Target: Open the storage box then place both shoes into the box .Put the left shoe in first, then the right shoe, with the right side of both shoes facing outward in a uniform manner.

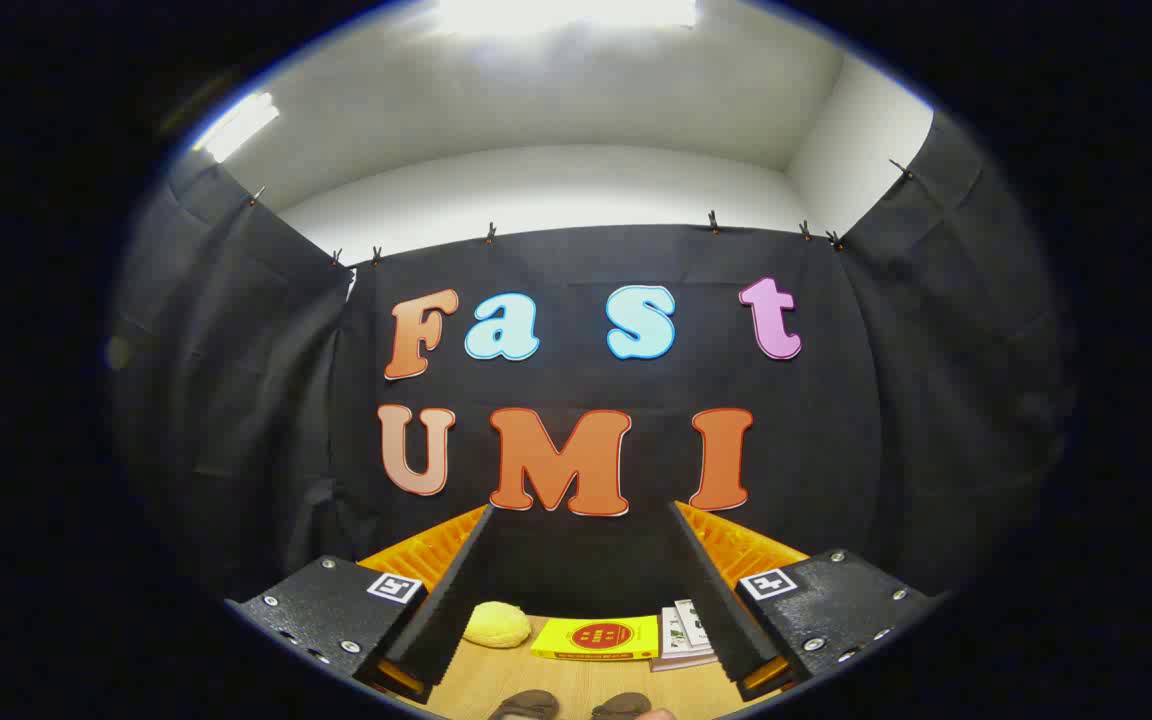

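The tongs (581, 590) are held level over a wooden table (496, 680) inside a cloth-walled booth, their two fingers (451, 590) spread wide apart with nothing between the pads. The view along them runs mostly to the black cloth wall (236, 400) and, above it, a white ceiling with a bright light panel (566, 12).

Low down, below the fingers and nearest the camera, the rounded brown tops of two shoes (571, 706) lie side by side on the table, each cut off so that little more than the upper curve is visible; which is the left shoe and which the right cannot be told. They sit in the open gap between the fingers but beneath them, not touching either pad.

Farther along the table, beyond the shoes, a pale yellow rounded object (496, 624) rests just beside the left finger. To its right lies a flat yellow box (598, 638) with a red round mark on top, and next to that, close to the right finger, a small stack of printed booklets (684, 636). All three stand near the foot of the cloth wall, well apart from the shoes.
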